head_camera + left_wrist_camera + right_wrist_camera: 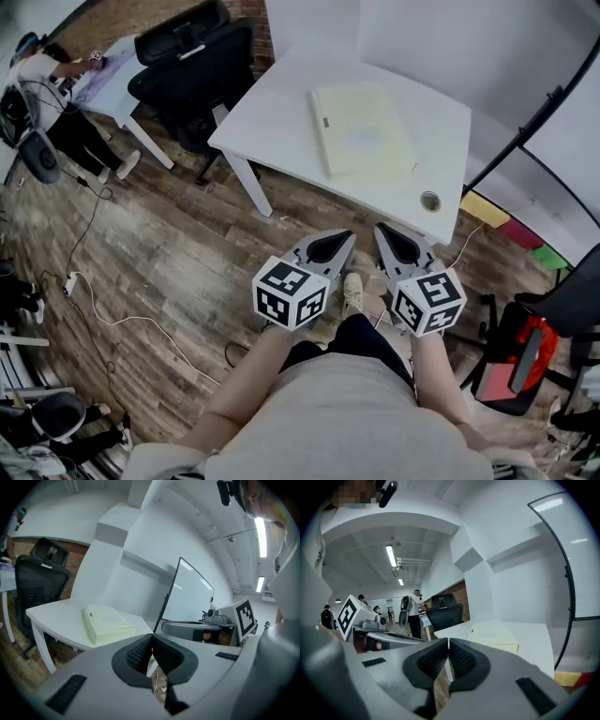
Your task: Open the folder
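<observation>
At the far left a person [42, 75] stands by another desk, and a white cable [112, 319] trails over the wooden floor [178, 244] below them. A black office chair [192, 70] sits just beside the left corner of the white desk [272, 112]. The left gripper [336, 240] hangs over the floor just short of the desk's near edge, its jaws pressed together with nothing between them. The folder [361, 131], pale yellow and closed, lies flat on the desk ahead of both grippers, towards the desk's right half and well apart from either. The right gripper [389, 234] is just beside the left one, also short of the desk's edge, with its jaws likewise pressed together on nothing. A round cable hole [430, 201] marks the desk's near right corner, and further right yellow, red and green panels [511, 225] lie on the floor beside a black and red chair [520, 361]
</observation>
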`<state>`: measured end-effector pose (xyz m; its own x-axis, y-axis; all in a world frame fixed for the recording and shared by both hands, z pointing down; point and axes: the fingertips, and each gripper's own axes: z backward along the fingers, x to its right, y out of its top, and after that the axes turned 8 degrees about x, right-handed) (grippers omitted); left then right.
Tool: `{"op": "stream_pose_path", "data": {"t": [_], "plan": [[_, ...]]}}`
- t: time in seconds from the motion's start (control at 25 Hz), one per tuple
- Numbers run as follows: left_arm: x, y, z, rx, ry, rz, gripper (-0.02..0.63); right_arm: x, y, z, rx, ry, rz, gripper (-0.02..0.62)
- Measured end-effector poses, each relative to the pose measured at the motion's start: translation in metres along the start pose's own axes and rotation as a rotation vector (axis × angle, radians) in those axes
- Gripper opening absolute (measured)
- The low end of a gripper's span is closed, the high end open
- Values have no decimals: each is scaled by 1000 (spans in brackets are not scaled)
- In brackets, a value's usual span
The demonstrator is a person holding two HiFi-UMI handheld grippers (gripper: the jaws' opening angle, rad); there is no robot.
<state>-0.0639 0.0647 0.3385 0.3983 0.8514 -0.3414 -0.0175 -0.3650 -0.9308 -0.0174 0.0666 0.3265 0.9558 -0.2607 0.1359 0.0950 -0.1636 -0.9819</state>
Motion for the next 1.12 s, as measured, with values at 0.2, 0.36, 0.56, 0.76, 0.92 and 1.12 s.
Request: {"op": "stream_pose_path", "data": {"t": [0.2,0.36,0.56,0.76,0.92,1.12], "plan": [[-31,19,-40,16,54,13,18,42,13,-35,-19,36,21,23],[-54,30,-67,24,94,20,18,65,19,-64,-35,79,44,23],[-84,39,-91,16,150,31,18,87,19,-98,-68,137,54,23],[-109,38,-104,-2,205,40,18,102,14,-117,-101,190,65,23],[-122,34,-113,-10,248,57,18,112,7,-128,-136,231,86,23],[-136,23,-114,-27,304,91,18,116,-5,-139,-187,278,168,23]]}}
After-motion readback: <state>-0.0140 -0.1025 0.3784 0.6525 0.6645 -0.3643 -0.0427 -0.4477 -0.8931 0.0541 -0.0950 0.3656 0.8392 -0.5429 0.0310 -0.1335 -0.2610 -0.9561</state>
